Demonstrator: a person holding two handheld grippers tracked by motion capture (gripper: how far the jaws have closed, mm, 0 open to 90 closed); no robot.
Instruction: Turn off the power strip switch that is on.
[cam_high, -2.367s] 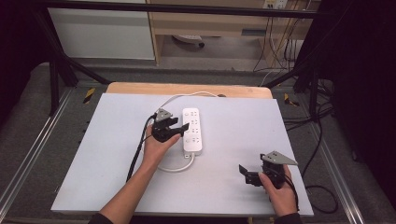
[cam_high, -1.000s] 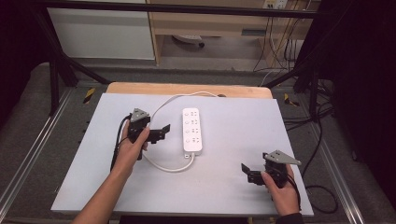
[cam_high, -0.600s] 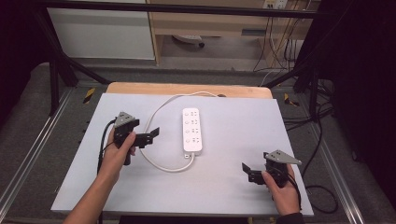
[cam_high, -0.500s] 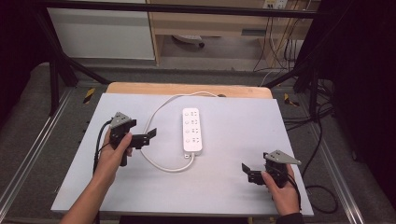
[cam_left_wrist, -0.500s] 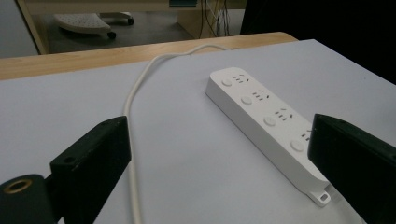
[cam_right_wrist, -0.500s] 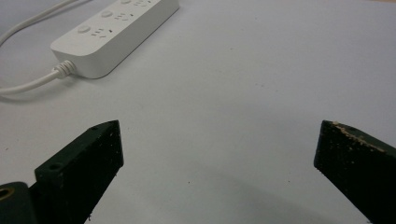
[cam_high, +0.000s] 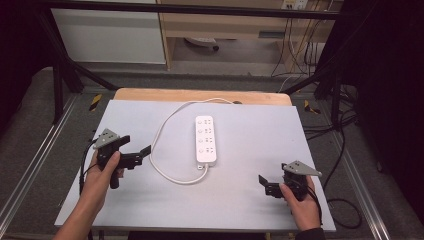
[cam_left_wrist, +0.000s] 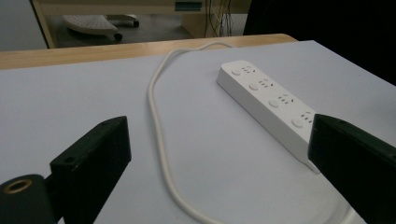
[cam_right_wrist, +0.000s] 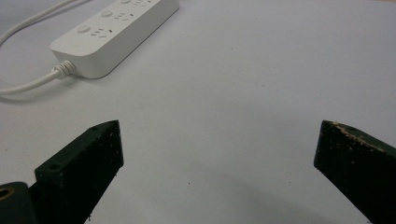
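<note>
One white power strip (cam_high: 206, 138) lies flat mid-tabletop, ahead and to the right of the left gripper's jaws, ahead and to the left of the right gripper's. It has four socket groups with a button each, as the left gripper view shows. One white cord (cam_high: 159, 145) leaves the strip's near end, loops round toward the left gripper's jaws, then runs to the far edge of the tabletop (cam_high: 250, 195).

Change: 2.4 s ago the left gripper (cam_high: 141, 154) was right at the strip's left side; it has since pulled back left and toward the person, now well apart from the strip, with the cord loop just beyond its jaws. Jaws spread, holding nothing. Strip has not shifted over the frames. Reads as work on the strip finished or paused, hand retreating.

Right gripper (cam_high: 264, 184) has stayed near the front right of the tabletop, jaws spread, empty, strip well apart.

Count: one strip, one cord, two grippers.
</note>
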